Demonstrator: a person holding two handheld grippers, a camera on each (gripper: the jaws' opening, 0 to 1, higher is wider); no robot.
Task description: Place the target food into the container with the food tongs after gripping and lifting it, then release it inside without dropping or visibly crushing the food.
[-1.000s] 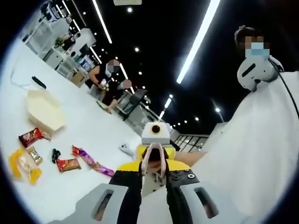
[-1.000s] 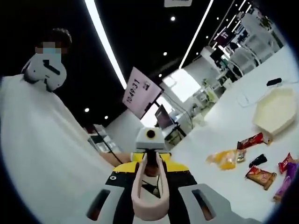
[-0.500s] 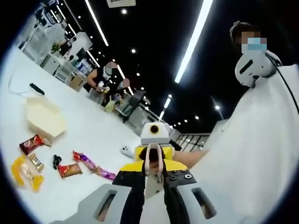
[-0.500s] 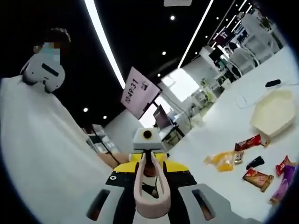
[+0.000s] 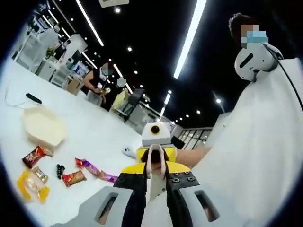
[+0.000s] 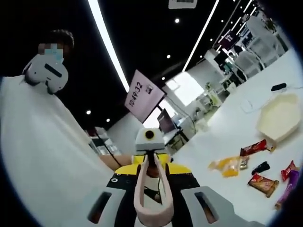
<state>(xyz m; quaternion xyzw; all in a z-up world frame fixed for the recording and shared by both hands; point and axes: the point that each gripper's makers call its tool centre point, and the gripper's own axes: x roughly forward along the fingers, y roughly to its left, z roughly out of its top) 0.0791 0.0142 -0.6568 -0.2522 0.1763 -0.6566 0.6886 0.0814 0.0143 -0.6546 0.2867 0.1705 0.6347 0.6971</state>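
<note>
Left gripper view, left to right: wrapped snacks lie scattered on the white table (image 5: 94, 137). They are a yellow packet (image 5: 32, 185), a red bar (image 5: 34, 156), a small dark item (image 5: 59, 170), a red-brown packet (image 5: 73, 178) and a purple-wrapped piece (image 5: 94, 169). The cream container (image 5: 43, 126) sits just beyond them, apart from all of them, and appears empty. The task does not say which snack is the target; all rest on the table, none in the container.

The left gripper (image 5: 155, 177) is held up off the table, facing the opposite gripper. Its jaws stand close together with a pale piece between them. Whether they clamp it cannot be determined. A person in a white garment (image 5: 265, 156) stands to the right.

In the right gripper view, the right gripper (image 6: 151, 184) has its jaws drawn in against the sides of the pink food tongs (image 6: 150, 198), apparently holding the looped end. The tong arms run forward toward the other gripper.

Assessment: the step in hand is settling the hold on the tongs; the pick has not begun. The next move calls for lowering the tongs to the snacks, straddling one piece and closing lightly enough not to crush it.
</note>
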